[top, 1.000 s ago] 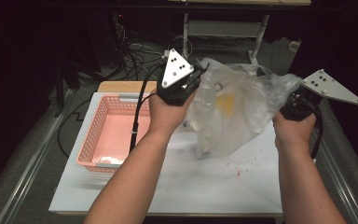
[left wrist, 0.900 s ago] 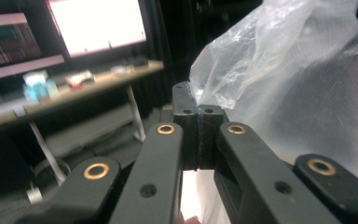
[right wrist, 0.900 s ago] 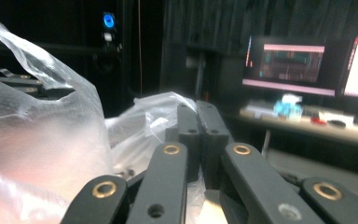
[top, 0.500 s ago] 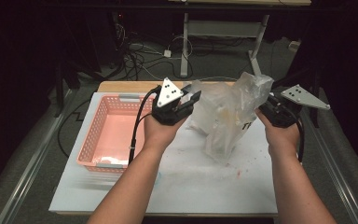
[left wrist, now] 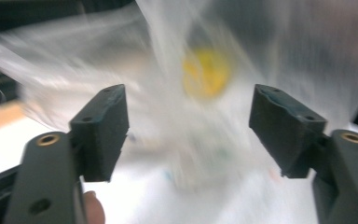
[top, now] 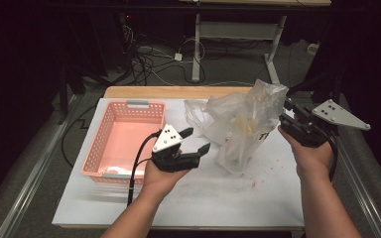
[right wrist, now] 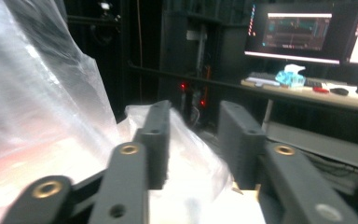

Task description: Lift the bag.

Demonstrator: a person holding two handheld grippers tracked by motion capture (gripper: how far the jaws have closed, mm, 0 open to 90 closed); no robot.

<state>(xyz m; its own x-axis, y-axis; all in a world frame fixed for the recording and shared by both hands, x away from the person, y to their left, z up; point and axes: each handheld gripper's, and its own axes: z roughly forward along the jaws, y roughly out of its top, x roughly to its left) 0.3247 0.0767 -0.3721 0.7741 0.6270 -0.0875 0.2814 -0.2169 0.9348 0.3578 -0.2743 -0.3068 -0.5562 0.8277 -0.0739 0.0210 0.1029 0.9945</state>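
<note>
A crumpled clear plastic bag [top: 238,124] with something yellow [left wrist: 207,72] inside stands slumped on the white table [top: 203,198]. My left gripper [top: 197,140] is low over the table just left of the bag and apart from it. Its jaws have just been opening and nothing is between them; in the left gripper view [left wrist: 189,126] the bag is blurred ahead. My right gripper [top: 288,115] is at the bag's upper right edge. Its jaws [right wrist: 193,140] have just been opening, and a loose fold of the plastic bag [right wrist: 37,102] lies in the gap between the pads.
A pink plastic basket [top: 96,146] sits on the left of the table, close beside my left hand. Small reddish crumbs [top: 253,183] dot the table in front of the bag. Cables [top: 149,54] and a metal stand [top: 198,49] are on the floor behind. Monitors [right wrist: 291,30] glow beyond.
Both hands came down and the bag sank from the air onto the table. The left gripper let go of the bag and drew away down-left. The right jaws parted.
</note>
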